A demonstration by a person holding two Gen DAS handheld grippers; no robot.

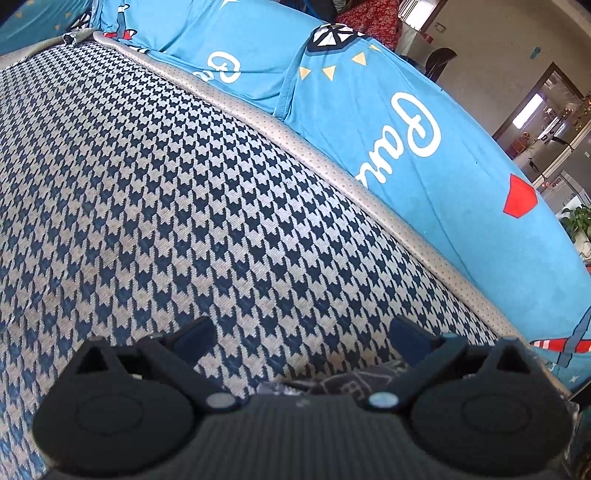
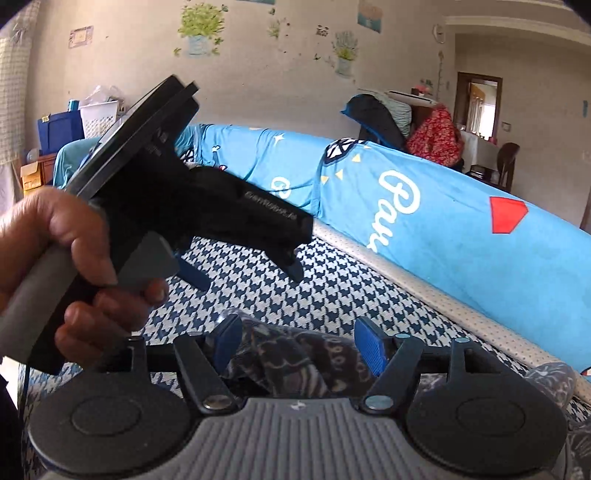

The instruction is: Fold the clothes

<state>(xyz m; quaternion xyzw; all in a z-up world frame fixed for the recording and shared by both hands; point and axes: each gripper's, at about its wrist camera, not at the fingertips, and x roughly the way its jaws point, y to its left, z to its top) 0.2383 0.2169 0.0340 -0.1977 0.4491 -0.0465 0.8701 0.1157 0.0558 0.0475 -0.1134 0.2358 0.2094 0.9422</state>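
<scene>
The right claw [image 2: 297, 345] stands open around a dark patterned garment [image 2: 295, 362], its pads clear of the bunched cloth lying on the houndstooth cushion [image 2: 295, 291]. The left claw [image 1: 301, 341] gapes empty. Folding looks barely begun.

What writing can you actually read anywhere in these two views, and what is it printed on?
"Pau": white script on the blue sofa cover; the word runs on below the cushion edge, hidden.
"GenRobot.ai", roughly: small raised lettering on the black body of the left tool, blurred, so not certain.
Wall stickers and the small wall plate by the doorway: too small to read.
</scene>
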